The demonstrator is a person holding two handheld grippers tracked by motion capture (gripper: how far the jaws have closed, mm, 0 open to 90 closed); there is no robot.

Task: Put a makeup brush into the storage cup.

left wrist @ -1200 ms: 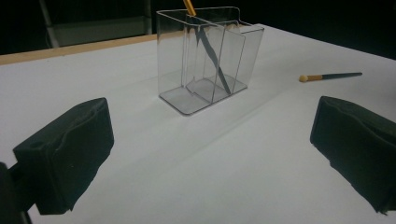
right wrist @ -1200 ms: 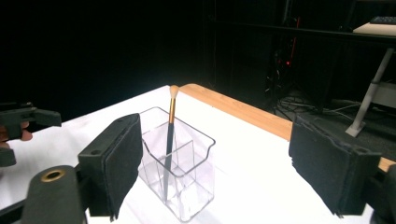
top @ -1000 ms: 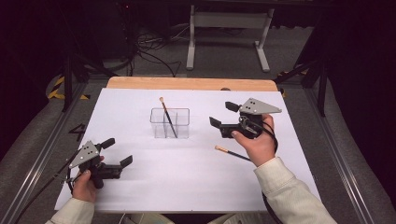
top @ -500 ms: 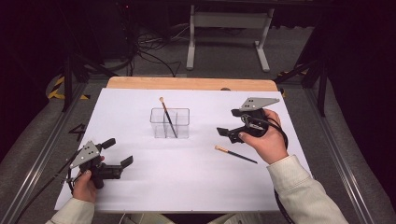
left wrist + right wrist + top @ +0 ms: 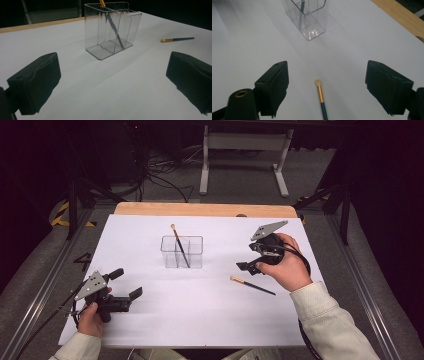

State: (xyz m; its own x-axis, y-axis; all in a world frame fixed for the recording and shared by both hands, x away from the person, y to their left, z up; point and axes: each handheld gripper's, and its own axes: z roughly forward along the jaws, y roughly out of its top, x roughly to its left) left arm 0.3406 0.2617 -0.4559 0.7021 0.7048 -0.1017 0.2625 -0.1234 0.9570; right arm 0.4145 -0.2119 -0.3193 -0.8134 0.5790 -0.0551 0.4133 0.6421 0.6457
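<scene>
Right hand-held gripper (image 5: 325,87) wide open above brush (image 5: 321,98)

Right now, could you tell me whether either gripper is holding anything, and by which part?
Nothing is held. The right gripper is open above the brush lying on the table; the left gripper is open and empty.

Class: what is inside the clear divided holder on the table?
One brush stands tilted inside the clear holder, its tip above the rim. Its lower end is blurred behind the walls.
</scene>
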